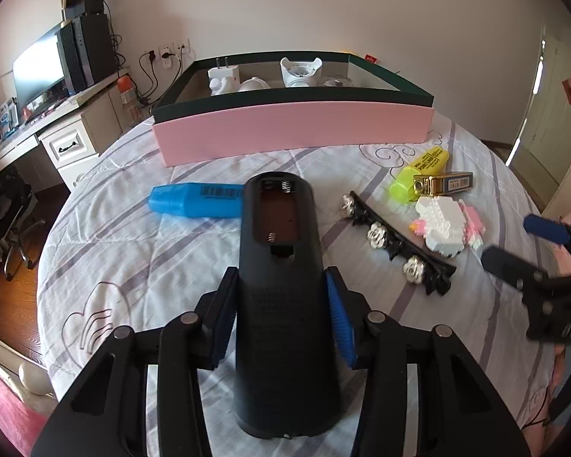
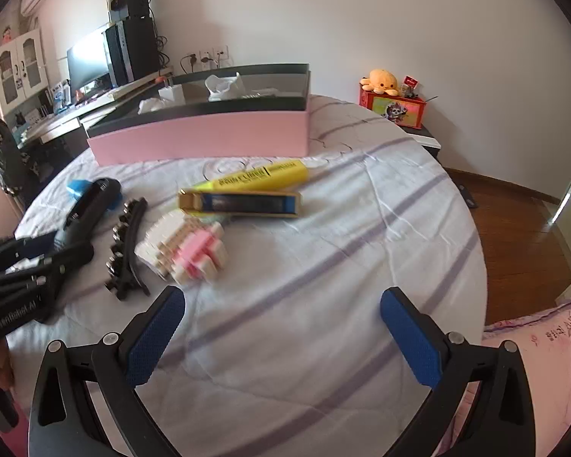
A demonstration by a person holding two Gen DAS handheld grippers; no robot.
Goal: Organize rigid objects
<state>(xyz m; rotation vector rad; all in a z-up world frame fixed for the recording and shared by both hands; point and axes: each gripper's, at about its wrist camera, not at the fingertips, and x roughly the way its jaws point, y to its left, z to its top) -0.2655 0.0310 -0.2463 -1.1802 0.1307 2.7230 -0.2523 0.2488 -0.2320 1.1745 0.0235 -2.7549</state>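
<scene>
The left gripper (image 1: 281, 323) has its jaws clenched on a black remote control (image 1: 281, 289), battery bay uncovered, held over the bed (image 1: 133, 251) short of the pink box (image 1: 293, 129), while the right gripper (image 2: 281, 339) hangs with jaws released beside the block toy (image 2: 186, 251).

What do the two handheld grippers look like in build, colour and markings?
Both are matte black linkage frames with silver pivot pins. The left gripper and right gripper carry blue ribbed pads on their fingers. In the right wrist view the left gripper's body bears pale lettering, too blurred to read.
</scene>
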